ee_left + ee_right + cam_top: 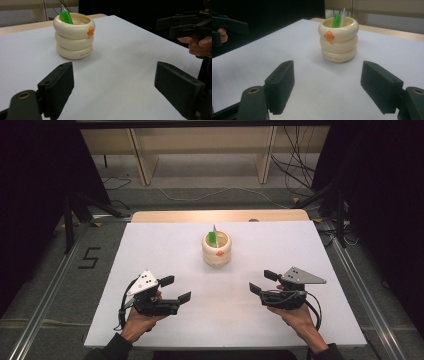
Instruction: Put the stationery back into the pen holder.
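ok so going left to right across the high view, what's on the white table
left tool in the person's left hand → cream ringed cup holding a green pen → right tool in the right hand

I count one cream ringed cup point(216, 251) on my tabletop point(150, 250), one green pen point(213, 238) and one clear pen point(343, 13) inside it.

the cream ringed ceramic pen holder point(74, 37) hides the lower part of the green plastic marker point(66, 17); small lettering near its base is too blurred to read.
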A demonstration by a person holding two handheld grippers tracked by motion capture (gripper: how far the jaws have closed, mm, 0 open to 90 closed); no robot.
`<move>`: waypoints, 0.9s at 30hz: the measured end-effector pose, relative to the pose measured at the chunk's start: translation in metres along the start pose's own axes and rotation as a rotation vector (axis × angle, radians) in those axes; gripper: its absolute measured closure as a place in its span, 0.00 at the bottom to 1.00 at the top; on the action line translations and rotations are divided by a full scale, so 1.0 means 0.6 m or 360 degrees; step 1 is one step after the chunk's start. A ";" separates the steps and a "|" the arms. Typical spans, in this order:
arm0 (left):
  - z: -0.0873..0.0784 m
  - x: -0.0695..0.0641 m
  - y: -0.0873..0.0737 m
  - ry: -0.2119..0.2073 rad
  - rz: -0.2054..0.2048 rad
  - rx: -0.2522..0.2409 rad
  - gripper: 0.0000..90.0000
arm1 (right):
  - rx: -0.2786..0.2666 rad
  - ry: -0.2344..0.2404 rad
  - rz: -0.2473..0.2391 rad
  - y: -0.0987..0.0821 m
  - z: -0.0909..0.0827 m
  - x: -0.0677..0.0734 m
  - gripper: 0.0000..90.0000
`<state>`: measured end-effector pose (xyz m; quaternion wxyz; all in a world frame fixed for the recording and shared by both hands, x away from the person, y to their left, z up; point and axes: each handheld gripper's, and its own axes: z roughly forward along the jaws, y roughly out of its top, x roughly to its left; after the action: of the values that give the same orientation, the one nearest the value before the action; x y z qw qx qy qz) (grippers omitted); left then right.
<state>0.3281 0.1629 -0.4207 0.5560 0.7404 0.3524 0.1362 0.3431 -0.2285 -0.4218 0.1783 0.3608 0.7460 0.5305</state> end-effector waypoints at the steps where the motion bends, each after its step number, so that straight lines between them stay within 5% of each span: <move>1: 0.000 0.000 -0.001 0.0000 0.0000 0.0002 0.17 | -0.0002 -0.0003 0.0002 -0.002 -0.002 0.001 0.31; 27: -0.010 -0.010 -0.015 -0.0019 -0.0004 0.0062 0.17 | 0.0083 -0.0040 0.0049 -0.055 -0.036 0.008 0.28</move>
<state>0.3172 0.1643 -0.4256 0.5437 0.7515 0.3526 0.1240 0.3139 -0.2452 -0.4437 0.1699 0.3835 0.7516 0.5091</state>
